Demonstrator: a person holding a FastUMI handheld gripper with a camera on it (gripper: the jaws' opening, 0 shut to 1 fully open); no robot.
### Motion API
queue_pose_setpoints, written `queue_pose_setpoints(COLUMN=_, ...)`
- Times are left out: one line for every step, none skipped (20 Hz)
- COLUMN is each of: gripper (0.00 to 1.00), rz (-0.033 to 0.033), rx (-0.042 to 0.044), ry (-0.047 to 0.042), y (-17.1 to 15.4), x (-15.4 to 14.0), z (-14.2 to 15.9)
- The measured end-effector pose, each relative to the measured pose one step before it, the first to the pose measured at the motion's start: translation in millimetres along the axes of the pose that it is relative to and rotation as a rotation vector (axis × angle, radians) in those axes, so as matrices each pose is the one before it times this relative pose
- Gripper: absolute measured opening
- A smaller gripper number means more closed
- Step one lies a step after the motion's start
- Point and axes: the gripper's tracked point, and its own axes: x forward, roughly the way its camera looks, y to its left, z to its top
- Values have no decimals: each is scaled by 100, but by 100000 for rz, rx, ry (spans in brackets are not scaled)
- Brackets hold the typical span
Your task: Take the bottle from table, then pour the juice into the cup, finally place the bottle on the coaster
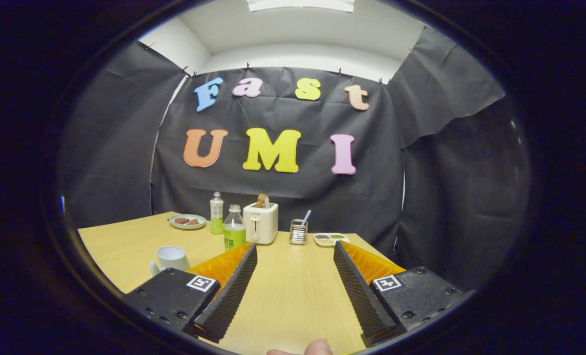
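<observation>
Gripper (295,246) sits low over the table (293,296), fingers spread wide, nothing between them, just bare wood. Using the toaster (260,223) as reference: the near bottle (234,229) stands upright just beside it on its left and slightly nearer the gripper, cap on, yellowish juice filling the lower part. A second, slimmer bottle (216,213) stands further left of the toaster and a bit behind the first one. I judge the near one to be the task bottle, not certain. The cup (171,258), white, stands well left of the toaster and clearly nearer the gripper, close to the left finger's outer side; can't see into it, so can't tell whether juice is in it. I can't pick out a coaster anywhere, so the bottle isn't visibly on one. As things lie: bottle on table, not gripped, and the final placement isn't shown as done. Pour status can't be judged. Counts: two bottles, one cup, one toaster with bread in its slot, one plate (187,221) far left of the toaster, one small rack (298,232) with a utensil just right of it, one small tray (330,239) further right. A fingertip (317,348) shows at the gripper's near end.
</observation>
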Motion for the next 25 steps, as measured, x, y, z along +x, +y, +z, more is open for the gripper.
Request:
queue_pose_setpoints(gripper=100, rz=292, rx=-186, ry=231, y=-6, x=-269, z=162)
queue_pose_setpoints(gripper=100, rz=125, rx=-346, ry=-233, y=-234, x=-287, z=150)
queue_pose_setpoints(gripper=100, rz=-383, rx=204, ry=-558, y=-224, x=-337, z=281)
queue_pose_setpoints(gripper=100, rz=-68, rx=203, ry=-368, y=-97, x=-259, z=67)
queue_pose_setpoints(gripper=100, rz=-65, rx=132, ry=-264, y=108, x=-261, z=-8)
queue_pose_setpoints(gripper=100, rz=352, rx=-373, ry=579, y=109, x=-174, z=-315)
queue_pose_setpoints(gripper=100, rz=656, rx=-875, ry=1484, y=248, x=-186, z=-440)
queue_pose_setpoints(gripper=100, rz=31, rx=-161, ry=1250, y=-93, x=-258, z=-336)
queue_pose_setpoints(gripper=100, rz=-379, rx=1128, ry=-471, y=-222, x=-334, z=179)
queue_pose_setpoints(gripper=100, rz=-1542, rx=761, ry=-131, y=-426, x=-134, z=158)
queue_pose_setpoints(gripper=100, rz=-815, rx=-60, ry=203, y=-135, x=-102, z=-102)
queue_pose_setpoints(gripper=100, rz=-443, rx=32, ry=-40, y=139, x=-60, z=-43)
queue_pose_setpoints(gripper=100, rz=222, rx=-269, ry=402, y=306, x=-19, z=9)
queue_pose_setpoints(gripper=100, rz=603, rx=-377, ry=473, y=377, x=-14, z=-150)
queue_pose_setpoints(gripper=100, rz=1180, rx=-207, ry=680, y=503, x=-8, z=-103)
queue_pose_setpoints(gripper=100, rz=850, rx=-171, ry=336, y=405, x=106, z=-20)
queue_pose_setpoints(gripper=100, rz=734, rx=27, ry=-90, y=371, x=23, z=85)
queue_pose_setpoints(gripper=100, rz=425, rx=331, ry=-114, y=314, x=-4, z=86)
queue_pose_setpoints(gripper=100, rz=688, rx=15, ry=161, y=374, x=30, z=86)
queue_pose_setpoints(gripper=100, rz=219, rx=-414, ry=182, y=225, x=-113, z=-71)
queue_pose_setpoints(gripper=100, rz=-185, rx=-207, ry=-9, y=16, x=-57, z=96)
queue_pose_setpoints(gripper=100, rz=-528, rx=197, ry=-617, y=-12, x=-151, z=196)
queue_pose_setpoints(gripper=100, rz=-561, rx=161, ry=-556, y=-29, x=-39, z=183)
queue_pose_setpoints(gripper=100, rz=71, rx=508, ry=41, y=103, x=47, z=-124)
queue_pose_setpoints(gripper=100, rz=653, rx=819, ry=228, y=300, x=-23, z=-107)
